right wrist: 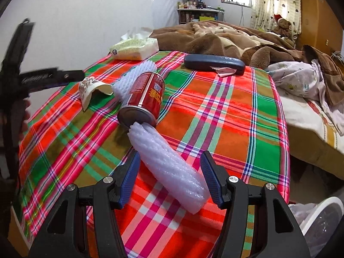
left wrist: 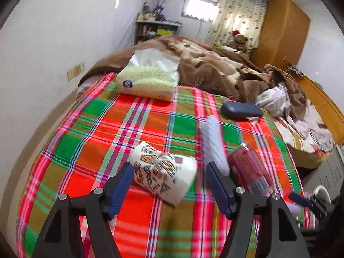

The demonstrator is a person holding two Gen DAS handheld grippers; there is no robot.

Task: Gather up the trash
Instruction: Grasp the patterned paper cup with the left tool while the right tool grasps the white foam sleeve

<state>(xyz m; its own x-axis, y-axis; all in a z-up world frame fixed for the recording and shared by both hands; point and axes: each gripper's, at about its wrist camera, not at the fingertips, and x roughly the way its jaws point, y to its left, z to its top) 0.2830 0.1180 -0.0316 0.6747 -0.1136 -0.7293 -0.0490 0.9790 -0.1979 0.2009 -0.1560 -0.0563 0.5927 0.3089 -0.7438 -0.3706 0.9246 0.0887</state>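
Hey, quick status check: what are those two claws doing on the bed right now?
Left gripper open, straddling crushed paper cup. Right gripper open around white foam roll, no squeeze yet. Red can lies on the roll's far end.

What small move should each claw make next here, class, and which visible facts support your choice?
Probably close the left claw on the crushed paper cup, which lies between its open fingers untouched. The right claw likewise straddles the white foam roll without pressing it, so it could close too. The red can rests on that roll and may tumble.
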